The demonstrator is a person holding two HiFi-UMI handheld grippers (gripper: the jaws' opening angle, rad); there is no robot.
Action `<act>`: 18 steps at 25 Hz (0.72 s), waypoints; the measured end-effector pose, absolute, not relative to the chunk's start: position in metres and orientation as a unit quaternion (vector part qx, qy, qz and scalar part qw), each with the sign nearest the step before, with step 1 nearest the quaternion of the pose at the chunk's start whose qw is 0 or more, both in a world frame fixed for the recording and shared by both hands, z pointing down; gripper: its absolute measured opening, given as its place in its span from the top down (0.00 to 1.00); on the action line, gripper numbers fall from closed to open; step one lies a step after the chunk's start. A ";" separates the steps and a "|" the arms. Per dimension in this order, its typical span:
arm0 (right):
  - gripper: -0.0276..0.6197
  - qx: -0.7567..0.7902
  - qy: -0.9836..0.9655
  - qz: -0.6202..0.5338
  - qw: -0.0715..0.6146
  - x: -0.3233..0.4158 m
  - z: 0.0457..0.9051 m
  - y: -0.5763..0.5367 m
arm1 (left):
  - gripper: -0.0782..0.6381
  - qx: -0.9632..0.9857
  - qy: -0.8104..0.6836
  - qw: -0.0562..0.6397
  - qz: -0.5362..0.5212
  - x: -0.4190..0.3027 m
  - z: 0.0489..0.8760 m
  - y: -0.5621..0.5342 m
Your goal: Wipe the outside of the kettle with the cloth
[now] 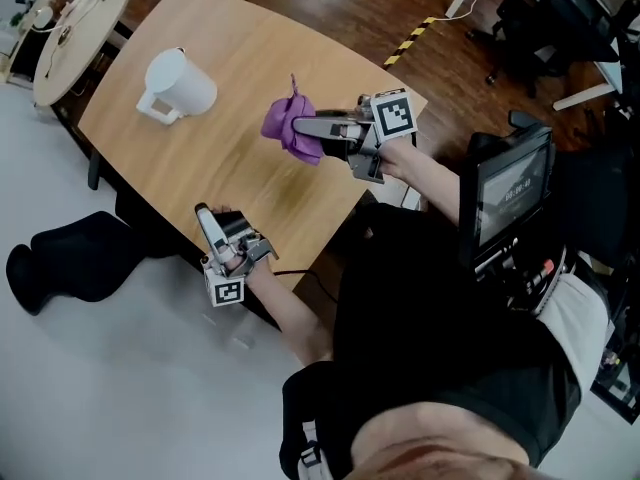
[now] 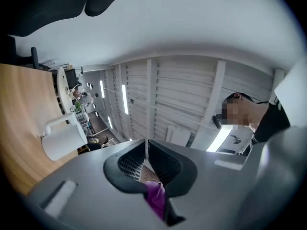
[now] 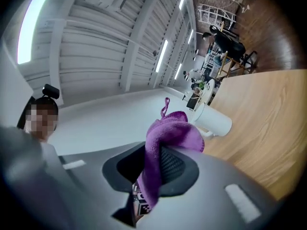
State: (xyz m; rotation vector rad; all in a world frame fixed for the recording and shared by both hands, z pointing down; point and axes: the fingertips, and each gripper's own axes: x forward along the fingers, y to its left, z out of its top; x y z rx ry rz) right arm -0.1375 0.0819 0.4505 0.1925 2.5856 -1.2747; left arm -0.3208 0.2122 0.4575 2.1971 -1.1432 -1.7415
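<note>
Head view: white kettle on the far part of the wooden table, untouched, well apart from both tools. Right gripper over mid-table, clamped on a bunched purple cloth. Left gripper at the table's near edge, carrying nothing.

Left gripper view: left gripper with jaws pressed together along one line; kettle off to the left.

Right gripper view: cloth pinched between the jaws of the right gripper and draped over one; kettle beyond.

Likely trouble: with nothing bracing the kettle, a sideways rub could slide or tip it. Bunched as it is, the cloth could also drag out of the pinch.

No brand or label legible. Only square markers on the grippers and blurred digits on a screen.
</note>
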 end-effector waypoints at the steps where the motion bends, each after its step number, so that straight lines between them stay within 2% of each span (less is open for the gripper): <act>1: 0.87 0.074 0.885 -0.441 0.128 -0.134 0.442 0.088 | 0.89 0.727 -0.374 0.043 -0.574 -0.312 0.443 0.226; 6: 0.87 0.140 0.873 -0.442 0.149 -0.125 0.412 0.109 | 0.89 0.743 -0.420 -0.021 -0.521 -0.285 0.430 0.282; 10: 0.87 0.188 0.858 -0.427 0.214 -0.060 0.364 0.112 | 0.89 0.752 -0.456 -0.051 -0.474 -0.228 0.402 0.301; 14: 0.87 0.168 0.881 -0.352 0.269 0.014 0.319 0.110 | 0.89 0.773 -0.487 -0.077 -0.400 -0.159 0.375 0.303; 18: 0.87 0.135 0.890 -0.322 0.294 0.030 0.314 0.107 | 0.89 0.773 -0.533 -0.113 -0.326 -0.134 0.354 0.313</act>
